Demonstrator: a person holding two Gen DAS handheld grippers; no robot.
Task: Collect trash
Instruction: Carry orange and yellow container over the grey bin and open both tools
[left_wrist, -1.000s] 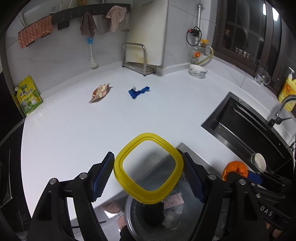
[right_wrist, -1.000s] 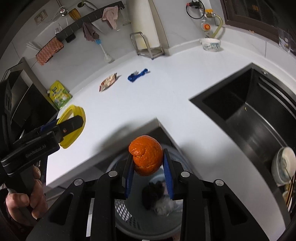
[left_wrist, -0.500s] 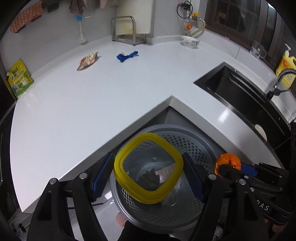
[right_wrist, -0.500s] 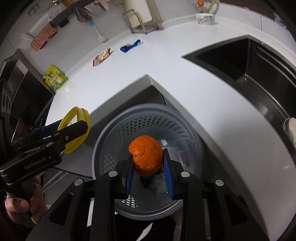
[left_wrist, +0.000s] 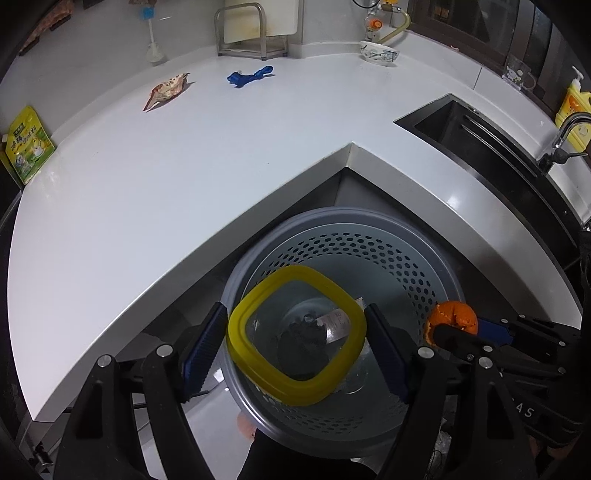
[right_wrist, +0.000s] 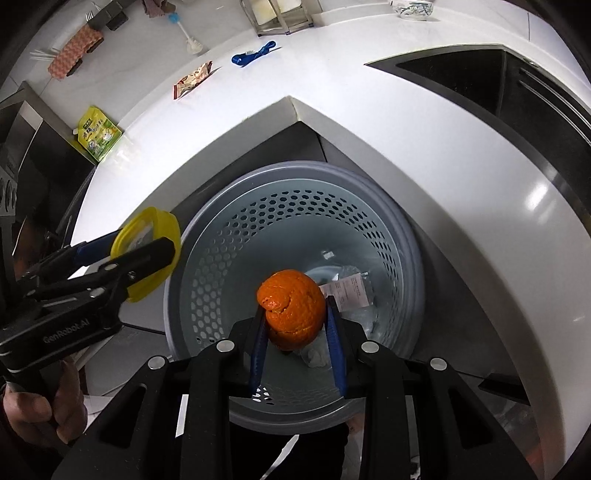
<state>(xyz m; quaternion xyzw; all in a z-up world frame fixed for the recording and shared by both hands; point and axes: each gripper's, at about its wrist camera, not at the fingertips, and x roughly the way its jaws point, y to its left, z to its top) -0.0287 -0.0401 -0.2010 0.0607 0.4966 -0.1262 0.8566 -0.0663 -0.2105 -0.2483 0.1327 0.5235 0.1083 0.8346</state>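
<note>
From the left wrist, the left tongs are clenched on a yellow-rimmed lid, rounded-square with a clear centre, held over the grey perforated bin that stands on the floor in the inner corner of the white desk. Through the clear centre a dark lump and a printed receipt show at the bin's bottom; what the lump is cannot be made out. At the right edge the right tongs grasp an orange peel, partly hidden by their black frame. Two pieces of litter lie well apart from the bin on the desk: one crumpled snack wrapper and one blue scrap.

From the right wrist, the right tongs pinch the dimpled, curled orange peel above the bin, its lower part hidden between the blue pads. Beneath lie the receipt and crumpled clear plastic. The left tongs hold the lid beside the bin's rim, half covered by a black finger. The wrapper and blue scrap lie on the desk.
</note>
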